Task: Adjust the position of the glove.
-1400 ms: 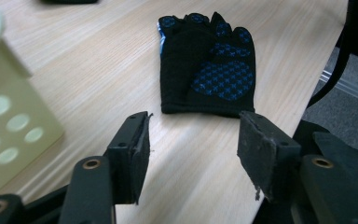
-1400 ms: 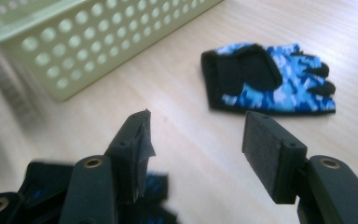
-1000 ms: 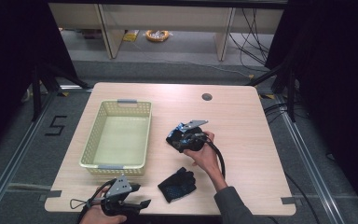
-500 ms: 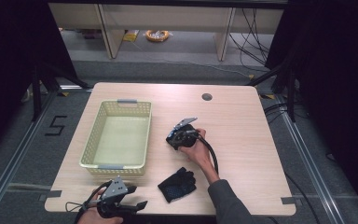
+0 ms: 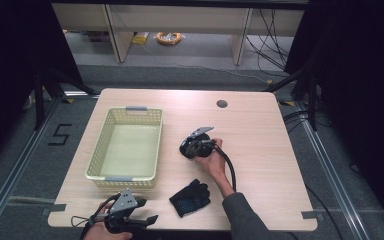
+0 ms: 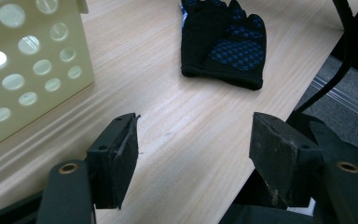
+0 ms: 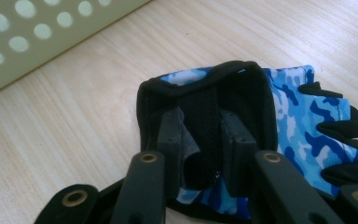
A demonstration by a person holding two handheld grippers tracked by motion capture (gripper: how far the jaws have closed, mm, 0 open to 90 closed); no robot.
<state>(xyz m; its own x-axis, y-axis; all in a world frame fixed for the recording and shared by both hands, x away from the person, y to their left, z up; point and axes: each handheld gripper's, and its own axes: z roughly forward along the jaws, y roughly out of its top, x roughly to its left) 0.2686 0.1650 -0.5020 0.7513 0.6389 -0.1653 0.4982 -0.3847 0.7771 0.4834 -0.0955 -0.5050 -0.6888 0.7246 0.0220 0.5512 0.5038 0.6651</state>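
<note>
One sign can be read — a black numeral "5" (image 5: 60,135) marked on the grey floor (image 5: 25,170), left of the worktop (image 5: 260,130) — nothing else carries legible writing.

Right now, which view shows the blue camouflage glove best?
The right gripper view: the camouflage glove lies close, its cuff pinched by the right gripper. In the high view, gripper and hand cover it.

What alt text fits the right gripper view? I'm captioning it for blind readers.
The right tool pinches the black cuff strap of a blue camouflage glove lying on a light wooden table. A perforated cream basket sits at upper left.
</note>
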